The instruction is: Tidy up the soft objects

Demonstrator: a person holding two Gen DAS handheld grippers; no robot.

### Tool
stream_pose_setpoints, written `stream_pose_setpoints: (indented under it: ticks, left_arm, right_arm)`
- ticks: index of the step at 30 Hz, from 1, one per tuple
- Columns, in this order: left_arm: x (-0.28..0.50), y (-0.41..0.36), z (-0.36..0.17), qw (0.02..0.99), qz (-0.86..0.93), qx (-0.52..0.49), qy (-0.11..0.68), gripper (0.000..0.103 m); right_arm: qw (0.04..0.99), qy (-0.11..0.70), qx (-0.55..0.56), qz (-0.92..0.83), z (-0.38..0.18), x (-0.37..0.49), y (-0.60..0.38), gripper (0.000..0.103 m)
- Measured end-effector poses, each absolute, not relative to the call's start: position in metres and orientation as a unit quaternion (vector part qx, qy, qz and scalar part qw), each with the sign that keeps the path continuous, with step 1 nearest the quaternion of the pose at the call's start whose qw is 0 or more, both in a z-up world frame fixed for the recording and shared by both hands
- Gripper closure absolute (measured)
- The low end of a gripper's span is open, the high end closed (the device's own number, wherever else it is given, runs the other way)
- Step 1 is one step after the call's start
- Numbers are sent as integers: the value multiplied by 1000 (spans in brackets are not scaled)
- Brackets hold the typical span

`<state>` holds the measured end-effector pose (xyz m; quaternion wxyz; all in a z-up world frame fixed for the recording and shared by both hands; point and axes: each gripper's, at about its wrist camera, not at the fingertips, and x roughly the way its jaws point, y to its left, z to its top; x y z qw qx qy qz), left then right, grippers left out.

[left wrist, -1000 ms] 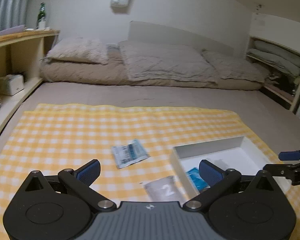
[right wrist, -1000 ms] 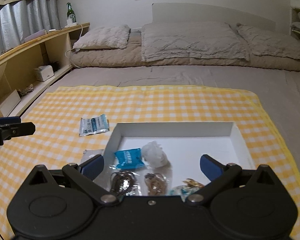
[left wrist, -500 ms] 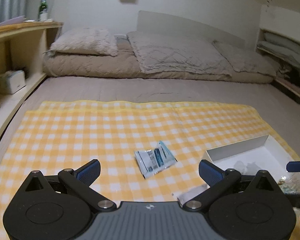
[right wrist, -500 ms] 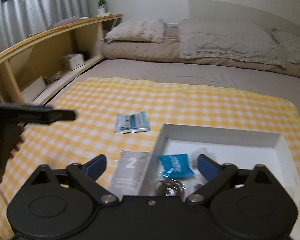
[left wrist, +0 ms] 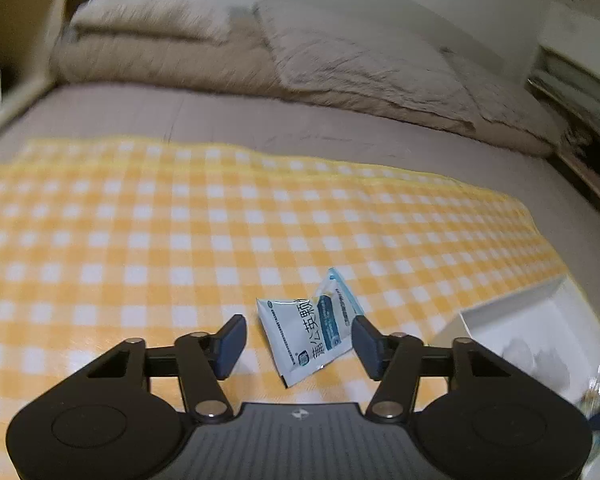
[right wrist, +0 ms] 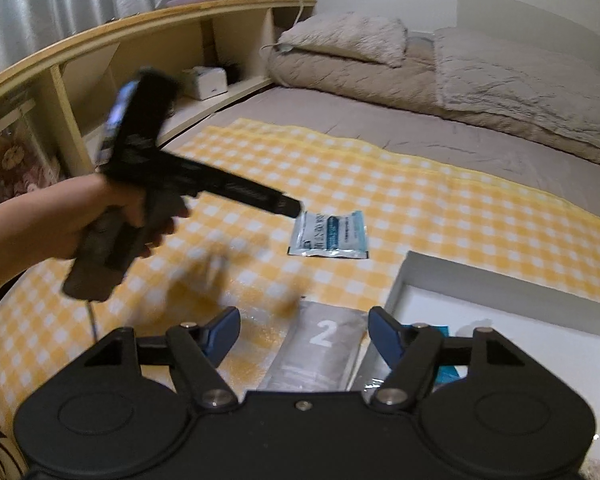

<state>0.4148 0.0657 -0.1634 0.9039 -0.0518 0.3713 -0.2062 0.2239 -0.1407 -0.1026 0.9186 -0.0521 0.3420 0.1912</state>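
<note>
Both wrist cameras are looking low across the checked cloth [left wrist: 180, 220] toward the far pillows, sharing the blue-and-white sachet [left wrist: 312, 324] [right wrist: 332, 236]; the right view is sitting farther back.

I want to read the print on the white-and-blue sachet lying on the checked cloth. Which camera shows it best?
The left wrist view: the sachet lies close, between the open jaws of the left gripper, with its print large and sharp. The right wrist view shows it farther off and smaller, with the left gripper's tip at its left edge.
</note>
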Motion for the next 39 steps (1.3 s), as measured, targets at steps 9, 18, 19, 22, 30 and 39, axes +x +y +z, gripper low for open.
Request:
stream_pose_setpoints:
  ticks: [9, 18, 19, 22, 30, 39]
  left_arm:
    - [444, 66, -196, 884, -203, -121, 403, 87]
    - [434, 75, -190, 889, -194, -96, 405, 103]
    - [430, 77, -188, 887, -195, -89, 410, 103]
    - [416, 87, -184, 880, -191, -73, 429, 103]
    - [381, 98, -169, 875, -191, 74, 438, 102]
    - [391, 58, -156, 905, -266, 57, 327, 74]
  right_arm:
    - [909, 355, -62, 208, -113, 236, -142, 38]
    - [893, 379, -78, 231, -122, 242, -133, 47]
    - [891, 383, -79, 232, -124, 244, -131, 50]
    - [886, 394, -85, 229, -129, 249, -127, 57]
    - [878, 409, -162, 188, -148, 265, -111, 87]
    - [861, 416, -241, 165, -168, 274, -99, 93]
